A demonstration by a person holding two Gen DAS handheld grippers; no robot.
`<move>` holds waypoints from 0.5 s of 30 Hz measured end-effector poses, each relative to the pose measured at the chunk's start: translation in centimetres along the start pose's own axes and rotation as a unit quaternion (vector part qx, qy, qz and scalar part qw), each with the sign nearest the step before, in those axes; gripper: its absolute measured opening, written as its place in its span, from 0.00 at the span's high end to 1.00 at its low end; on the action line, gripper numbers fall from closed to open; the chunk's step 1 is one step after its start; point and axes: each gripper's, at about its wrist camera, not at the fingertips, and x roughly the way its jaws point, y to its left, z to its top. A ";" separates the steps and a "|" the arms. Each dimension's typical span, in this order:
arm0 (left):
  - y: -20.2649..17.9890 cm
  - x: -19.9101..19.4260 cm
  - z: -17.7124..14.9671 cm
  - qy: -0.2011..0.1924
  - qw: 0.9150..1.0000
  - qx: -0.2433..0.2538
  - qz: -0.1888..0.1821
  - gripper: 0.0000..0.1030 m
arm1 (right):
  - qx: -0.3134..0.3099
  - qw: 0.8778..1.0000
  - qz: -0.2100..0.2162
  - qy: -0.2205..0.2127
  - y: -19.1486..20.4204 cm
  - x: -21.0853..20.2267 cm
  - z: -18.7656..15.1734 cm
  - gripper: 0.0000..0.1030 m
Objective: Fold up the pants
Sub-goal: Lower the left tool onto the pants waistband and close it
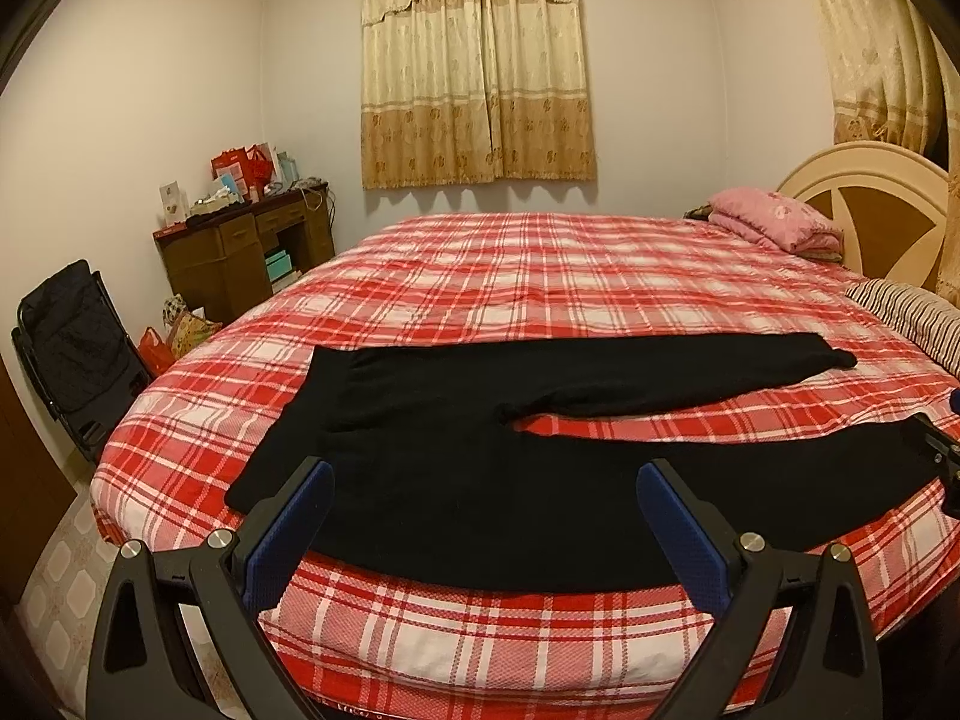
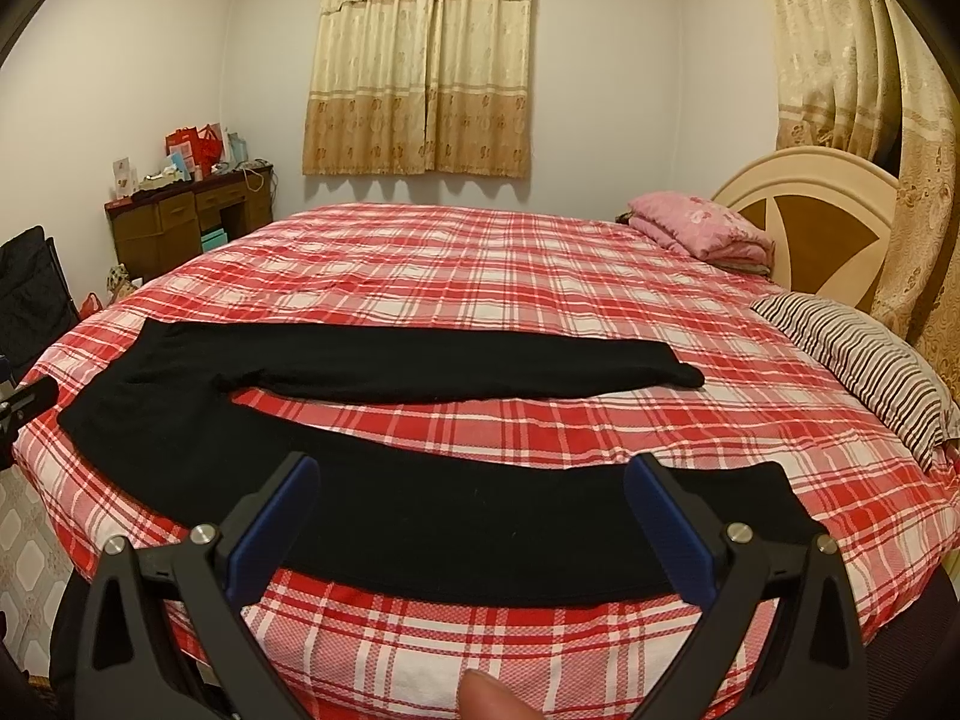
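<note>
Black pants (image 1: 480,480) lie flat on the red plaid bed (image 1: 540,264), waist to the left, both legs stretched to the right and spread apart. My left gripper (image 1: 486,474) is open and empty, hovering over the near side of the waist and hip. In the right wrist view the pants (image 2: 420,516) show with the near leg's cuff at the right. My right gripper (image 2: 471,468) is open and empty above the near leg close to that cuff. The right gripper's body also shows at the right edge of the left wrist view (image 1: 942,450).
A folded pink blanket (image 2: 702,222) and a striped pillow (image 2: 864,354) lie by the headboard (image 2: 822,222) at the right. A wooden desk (image 1: 240,240) with clutter and a black chair (image 1: 66,336) stand on the left. The bed's front edge is just below the pants.
</note>
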 end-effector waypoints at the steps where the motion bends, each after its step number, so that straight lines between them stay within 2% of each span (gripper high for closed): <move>1: 0.1 0.4 -0.1 0.003 1.000 0.000 0.003 0.01 | 0.000 1.000 0.000 0.001 0.0 0.1 -0.1 0.00; 9: 1.9 5.0 -0.3 0.027 0.998 0.003 0.051 0.01 | -0.009 0.999 0.026 0.033 0.5 2.4 -1.2 0.00; 15: 4.2 9.6 -0.1 0.058 0.997 0.010 0.056 0.01 | -0.019 0.998 0.032 0.058 0.9 4.6 -2.5 0.00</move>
